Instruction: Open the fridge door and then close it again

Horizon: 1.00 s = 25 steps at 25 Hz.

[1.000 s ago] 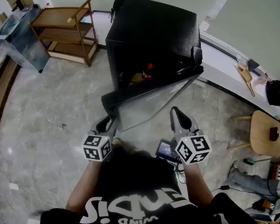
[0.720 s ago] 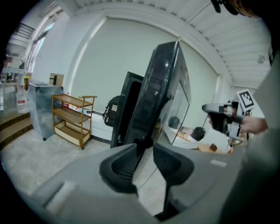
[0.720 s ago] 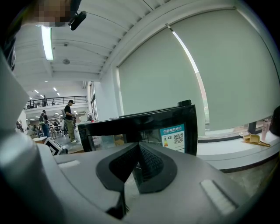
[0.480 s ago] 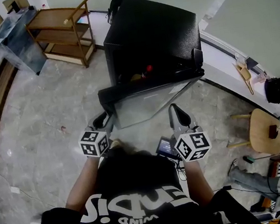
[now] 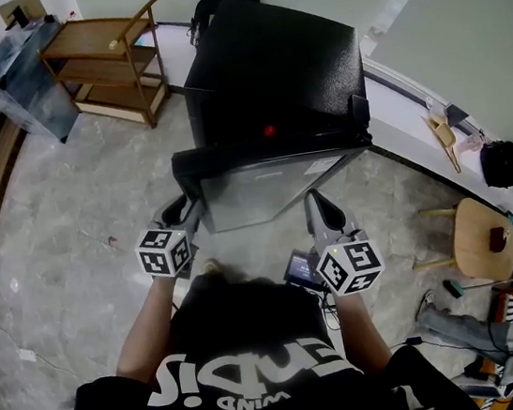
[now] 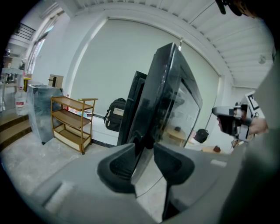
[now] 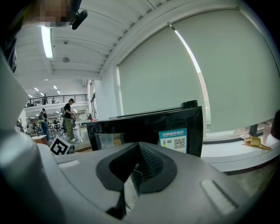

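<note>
- Fridge (image 5: 275, 64): black, stands on the floor against the far wall, straight ahead of the person.
- Door (image 5: 272, 183): ajar by a narrow wedge. Hinge at the fridge's right front corner, free edge at its left front corner. Long axis runs left to right across the fridge front. A red item (image 5: 269, 132) shows through the gap.
- Left gripper (image 5: 187, 214): at the free edge, the nearer tool. The door edge passes between its jaws (image 6: 144, 151), which stand partly apart and have just been opening. No firm pinch is seen.
- Right gripper (image 5: 318, 208): jaws together, empty (image 7: 139, 146), in front of the door's middle, apart from it.
- Judgement: closing calls for a push away from the person, toward the fridge body, applied at the left edge.
</note>
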Available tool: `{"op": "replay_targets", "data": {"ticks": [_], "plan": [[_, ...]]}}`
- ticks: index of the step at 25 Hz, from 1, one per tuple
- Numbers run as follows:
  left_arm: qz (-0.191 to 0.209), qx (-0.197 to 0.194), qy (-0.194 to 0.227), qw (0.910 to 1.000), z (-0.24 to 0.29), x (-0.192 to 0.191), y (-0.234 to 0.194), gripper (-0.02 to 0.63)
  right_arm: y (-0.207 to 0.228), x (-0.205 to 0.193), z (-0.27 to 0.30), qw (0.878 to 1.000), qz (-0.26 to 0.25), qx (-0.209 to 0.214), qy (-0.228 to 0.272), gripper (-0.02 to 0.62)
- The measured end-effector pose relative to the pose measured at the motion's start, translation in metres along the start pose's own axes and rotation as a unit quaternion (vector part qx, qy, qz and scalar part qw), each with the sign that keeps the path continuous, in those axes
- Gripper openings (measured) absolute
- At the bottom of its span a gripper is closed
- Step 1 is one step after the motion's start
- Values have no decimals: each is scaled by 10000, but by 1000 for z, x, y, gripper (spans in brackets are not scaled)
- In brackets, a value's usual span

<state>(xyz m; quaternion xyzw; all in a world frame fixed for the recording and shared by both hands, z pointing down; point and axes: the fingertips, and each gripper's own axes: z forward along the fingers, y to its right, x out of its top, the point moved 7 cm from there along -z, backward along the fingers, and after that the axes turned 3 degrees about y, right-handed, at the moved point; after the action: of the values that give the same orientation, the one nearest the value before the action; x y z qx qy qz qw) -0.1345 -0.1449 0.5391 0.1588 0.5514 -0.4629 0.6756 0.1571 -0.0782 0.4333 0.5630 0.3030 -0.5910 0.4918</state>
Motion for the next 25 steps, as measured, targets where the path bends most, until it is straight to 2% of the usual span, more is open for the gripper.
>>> {"op": "replay_targets", "data": {"ticks": [25], "plan": [[61, -229, -37, 9997, 66, 39, -48, 130, 5, 4, 37, 9998, 32, -199, -42, -2]]}}
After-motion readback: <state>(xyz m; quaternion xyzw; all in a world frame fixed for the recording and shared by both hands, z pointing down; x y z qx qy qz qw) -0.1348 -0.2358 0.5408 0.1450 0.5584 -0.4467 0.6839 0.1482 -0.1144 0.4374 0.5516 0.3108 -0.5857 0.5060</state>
